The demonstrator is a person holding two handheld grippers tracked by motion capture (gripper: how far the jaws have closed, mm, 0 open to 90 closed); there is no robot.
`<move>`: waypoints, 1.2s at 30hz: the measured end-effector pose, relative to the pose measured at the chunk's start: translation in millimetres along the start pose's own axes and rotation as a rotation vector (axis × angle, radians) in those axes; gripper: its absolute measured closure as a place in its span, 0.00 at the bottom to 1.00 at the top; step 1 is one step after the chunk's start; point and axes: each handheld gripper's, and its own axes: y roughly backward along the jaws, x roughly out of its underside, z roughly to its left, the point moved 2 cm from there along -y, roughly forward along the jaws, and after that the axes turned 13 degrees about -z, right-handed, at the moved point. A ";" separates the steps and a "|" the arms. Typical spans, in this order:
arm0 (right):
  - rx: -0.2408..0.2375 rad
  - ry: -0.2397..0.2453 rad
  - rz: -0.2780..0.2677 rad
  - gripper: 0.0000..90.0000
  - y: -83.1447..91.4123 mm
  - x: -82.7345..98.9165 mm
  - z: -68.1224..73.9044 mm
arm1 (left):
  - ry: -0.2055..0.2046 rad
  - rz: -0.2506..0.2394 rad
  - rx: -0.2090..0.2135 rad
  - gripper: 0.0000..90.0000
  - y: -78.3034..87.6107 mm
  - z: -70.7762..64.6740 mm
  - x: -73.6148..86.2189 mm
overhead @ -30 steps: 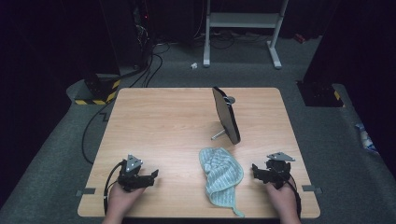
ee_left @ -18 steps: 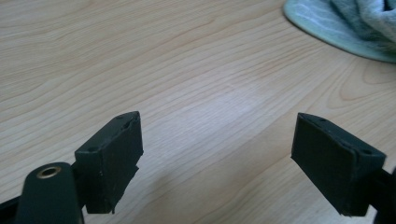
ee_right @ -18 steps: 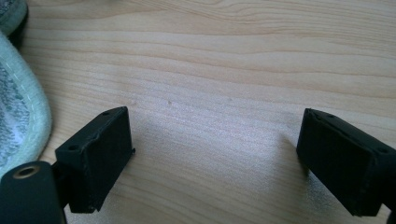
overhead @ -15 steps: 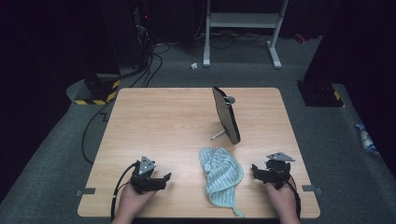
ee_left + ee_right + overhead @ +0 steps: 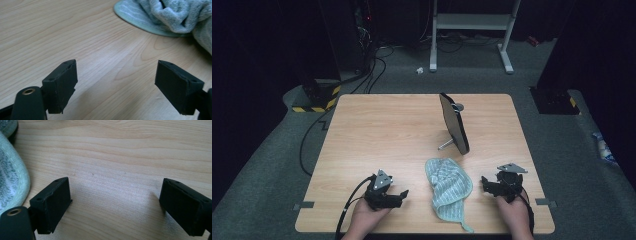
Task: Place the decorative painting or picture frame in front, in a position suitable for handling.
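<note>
A light green towel (image 5: 448, 186) lies crumpled near the table's front edge, between my two grippers. My left gripper (image 5: 402, 195) rests low on the wood to its left, jaws pointing at it and open with nothing between them. In the left gripper view (image 5: 117, 71) the towel (image 5: 165, 17) sits a short way ahead at the upper right. My right gripper (image 5: 486, 183) is on the towel's right side, also open and empty. In the right gripper view (image 5: 115, 188) the towel's hemmed edge (image 5: 11, 180) lies just left of the left jaw.
A dark oval mirror (image 5: 454, 125) on a metal stand stands upright behind the towel, edge-on to the camera. The wooden table (image 5: 382, 130) is bare on its left half. Cables and a white frame lie on the floor beyond.
My left gripper has slid right along the table toward the towel. The right gripper and the towel have stayed put.
</note>
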 end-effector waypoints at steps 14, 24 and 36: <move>-0.003 0.001 0.001 0.11 0.4 0.2 0.3 | -0.010 -0.031 0.100 0.22 -28.1 -30.5 -25.7; -0.003 0.001 0.001 0.11 0.5 0.2 0.3 | -0.049 -0.048 0.148 0.22 -37.4 -47.6 -48.6; -0.003 0.001 0.001 0.11 0.5 0.2 0.3 | -0.067 -0.039 0.209 0.23 -55.1 -67.6 -60.9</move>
